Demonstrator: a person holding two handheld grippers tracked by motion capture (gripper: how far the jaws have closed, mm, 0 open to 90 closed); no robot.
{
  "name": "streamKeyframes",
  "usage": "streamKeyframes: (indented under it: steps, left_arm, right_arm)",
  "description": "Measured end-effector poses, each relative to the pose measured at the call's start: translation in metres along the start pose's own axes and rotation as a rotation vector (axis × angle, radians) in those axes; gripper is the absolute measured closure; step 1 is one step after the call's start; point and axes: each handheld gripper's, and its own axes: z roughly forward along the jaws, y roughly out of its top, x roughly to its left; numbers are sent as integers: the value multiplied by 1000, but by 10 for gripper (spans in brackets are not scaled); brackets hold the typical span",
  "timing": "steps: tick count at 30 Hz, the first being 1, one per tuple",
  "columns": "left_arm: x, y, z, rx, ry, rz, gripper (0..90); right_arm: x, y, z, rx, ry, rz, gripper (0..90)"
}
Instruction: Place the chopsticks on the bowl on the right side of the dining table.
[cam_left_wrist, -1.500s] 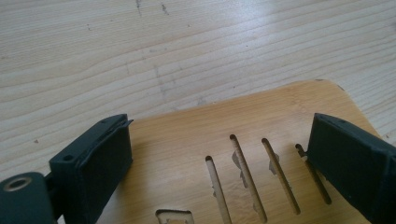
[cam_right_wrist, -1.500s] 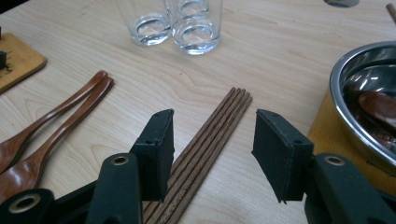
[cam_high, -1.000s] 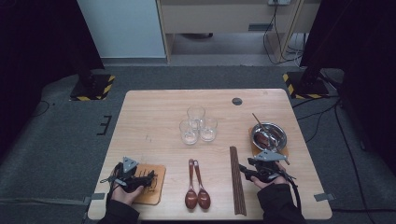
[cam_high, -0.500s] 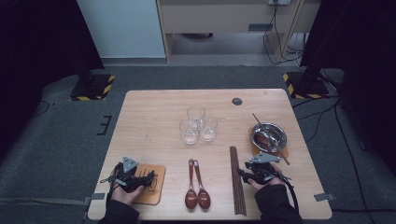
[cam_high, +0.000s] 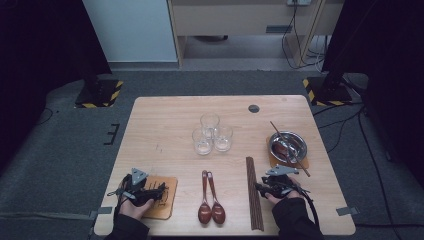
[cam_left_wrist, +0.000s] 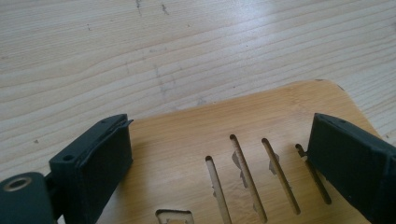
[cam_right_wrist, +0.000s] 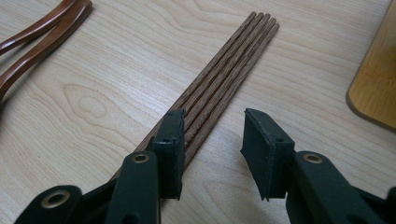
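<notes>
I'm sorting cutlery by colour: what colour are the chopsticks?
Dark brown wood with visible grain; the chopsticks show best in the right gripper view.

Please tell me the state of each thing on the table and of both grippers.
Left gripper: open, over slotted bamboo board.
Right gripper: open, jaws just closing around dark wooden chopsticks, which lie bundled flat.
Three clear glasses: upright, empty.
Steel bowl: on a wooden mat.
Two brown wooden spoons: side by side.

glasses (cam_high: 212, 134): three, mid-table | spoons (cam_high: 210, 200): two, near edge | bowl (cam_high: 288, 146): right
</notes>
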Motion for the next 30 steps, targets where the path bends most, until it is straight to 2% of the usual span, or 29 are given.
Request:
streamKeyframes:
  steps: [17,22,30]
  left_arm:
    - [0,0,0,0,0,0,56]
    - [0,0,0,0,0,0,55]
    - [0,0,0,0,0,0,56]
  right_arm:
    - [1,-3,5,34,5,-7,645]
    - [-4,-4,3,46,-10,-15,702]
    - [-7,-4,1,59,-18,0,746]
